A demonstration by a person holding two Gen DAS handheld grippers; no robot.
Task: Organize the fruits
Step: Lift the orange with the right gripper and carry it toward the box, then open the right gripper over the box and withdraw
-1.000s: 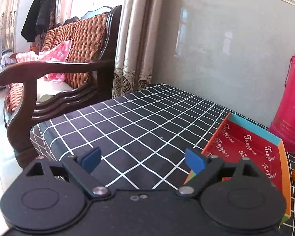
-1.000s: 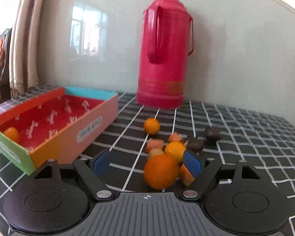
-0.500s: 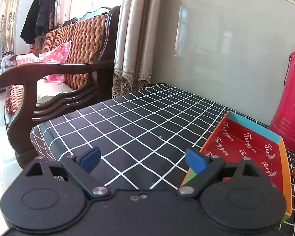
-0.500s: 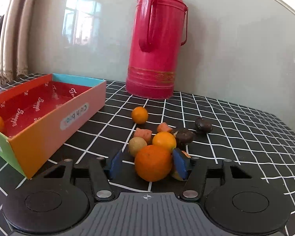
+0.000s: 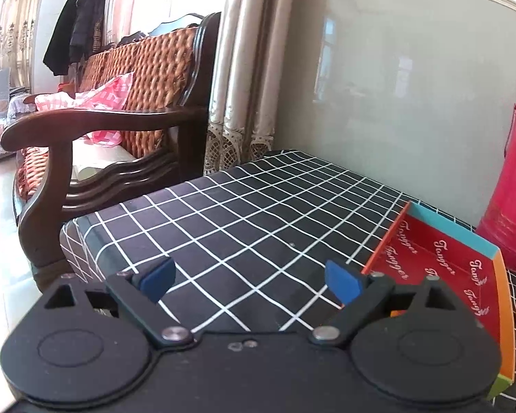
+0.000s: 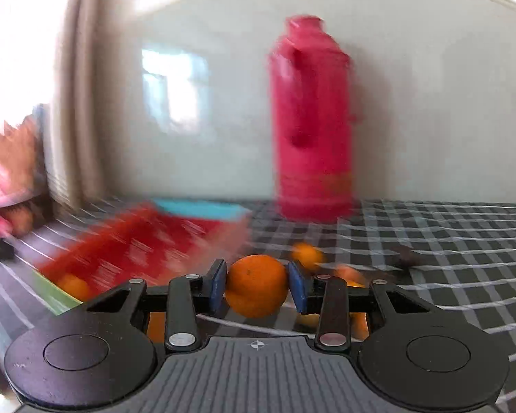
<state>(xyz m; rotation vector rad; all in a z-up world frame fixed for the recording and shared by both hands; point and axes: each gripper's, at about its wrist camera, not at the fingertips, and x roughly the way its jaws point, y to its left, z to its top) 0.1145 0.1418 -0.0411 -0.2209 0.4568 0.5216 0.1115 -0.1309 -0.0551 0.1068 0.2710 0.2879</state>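
Your right gripper (image 6: 257,285) is clenched on an orange (image 6: 257,285), its blue pads (image 6: 217,285) pressing both sides at the lower centre of a blurred frame. The red box (image 6: 144,241) smears across the left, with a small fruit (image 6: 73,287) inside its near end; the thermos (image 6: 311,120) stands upper right of centre. Your left gripper (image 5: 249,280) is released, jaws wide over the checked tablecloth (image 5: 240,213), with the box (image 5: 443,265) at lower right and a sofa (image 5: 120,110) at left.

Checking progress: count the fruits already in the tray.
1: a small orange in the tray's near corner. The right gripper holds a bigger orange, not placed; blur may hide more.
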